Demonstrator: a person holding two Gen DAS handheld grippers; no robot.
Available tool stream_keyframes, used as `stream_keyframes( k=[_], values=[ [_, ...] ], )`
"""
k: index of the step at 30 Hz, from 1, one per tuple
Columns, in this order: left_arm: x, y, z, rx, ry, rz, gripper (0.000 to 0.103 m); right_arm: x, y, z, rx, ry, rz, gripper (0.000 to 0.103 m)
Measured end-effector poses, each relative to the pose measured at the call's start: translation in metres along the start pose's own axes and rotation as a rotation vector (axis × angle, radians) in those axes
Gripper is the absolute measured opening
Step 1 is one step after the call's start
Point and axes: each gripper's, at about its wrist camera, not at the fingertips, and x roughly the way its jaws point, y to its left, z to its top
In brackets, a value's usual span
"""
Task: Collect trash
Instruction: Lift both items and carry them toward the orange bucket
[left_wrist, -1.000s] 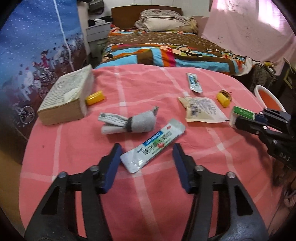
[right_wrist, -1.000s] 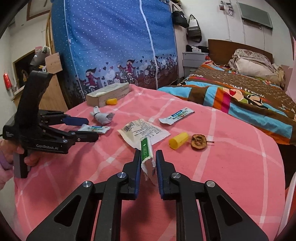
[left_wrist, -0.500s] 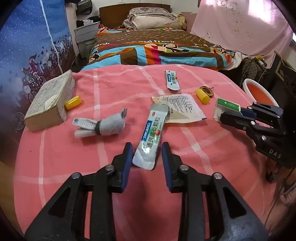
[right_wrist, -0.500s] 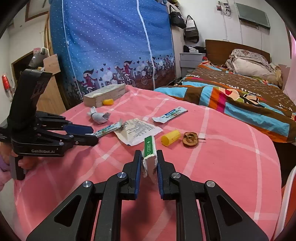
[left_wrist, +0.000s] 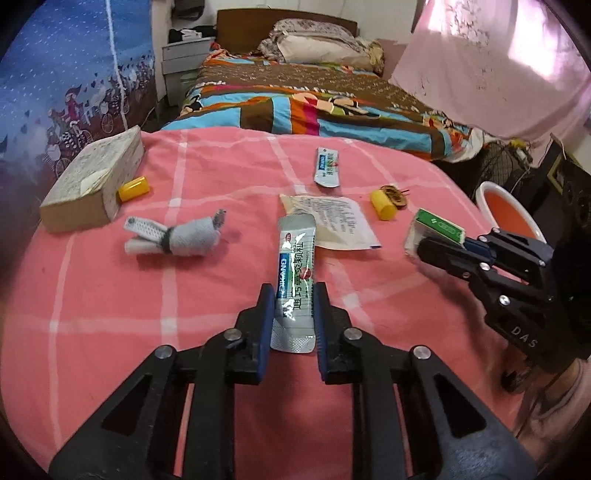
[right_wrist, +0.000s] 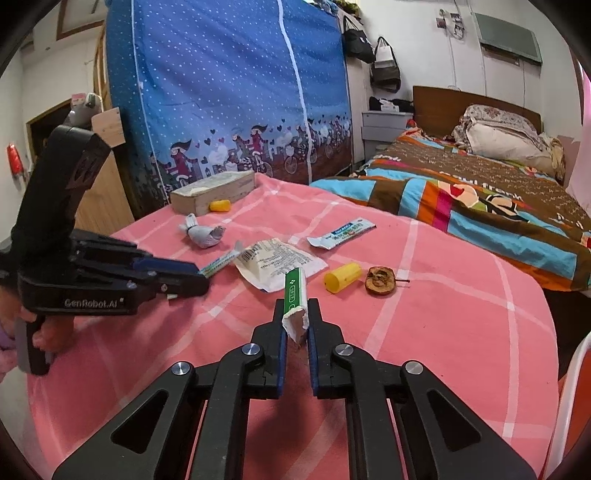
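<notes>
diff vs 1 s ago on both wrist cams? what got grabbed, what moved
The left hand-held gripper closed from wide open onto the silver sachet, which swung from diagonal to in line with its fingers. The right hand-held gripper kept its grip on the green-and-white box. Paper packet, yellow caps, grey cloth roll and book stayed put.

left hand-held gripper (left_wrist: 293, 308) | black frame | blue pads | silver screws
</notes>
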Motion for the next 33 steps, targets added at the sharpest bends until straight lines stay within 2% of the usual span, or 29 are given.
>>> stream_keyframes(
  k=[7, 16, 24, 33],
  values=[
    [-0.03, -0.02, -0.012, -0.069, -0.162, 0.024, 0.024, -0.02, -0.003, 0.0, 0.012, -0.088, 0.013, 0.008],
    [-0.065, -0.057, -0.014, -0.091, -0.418, 0.049, 0.024, -0.074, -0.008, 0.004, 0.004, -0.327, -0.027, 0.008],
    [-0.089, -0.101, -0.009, -0.02, -0.599, 0.063, 0.024, -0.126, -0.025, 0.005, 0.017, -0.529, -0.101, 0.008],
    [-0.093, -0.156, -0.003, 0.109, -0.707, 0.035, 0.025, -0.169, -0.056, -0.008, 0.069, -0.631, -0.191, 0.008]
  ],
)
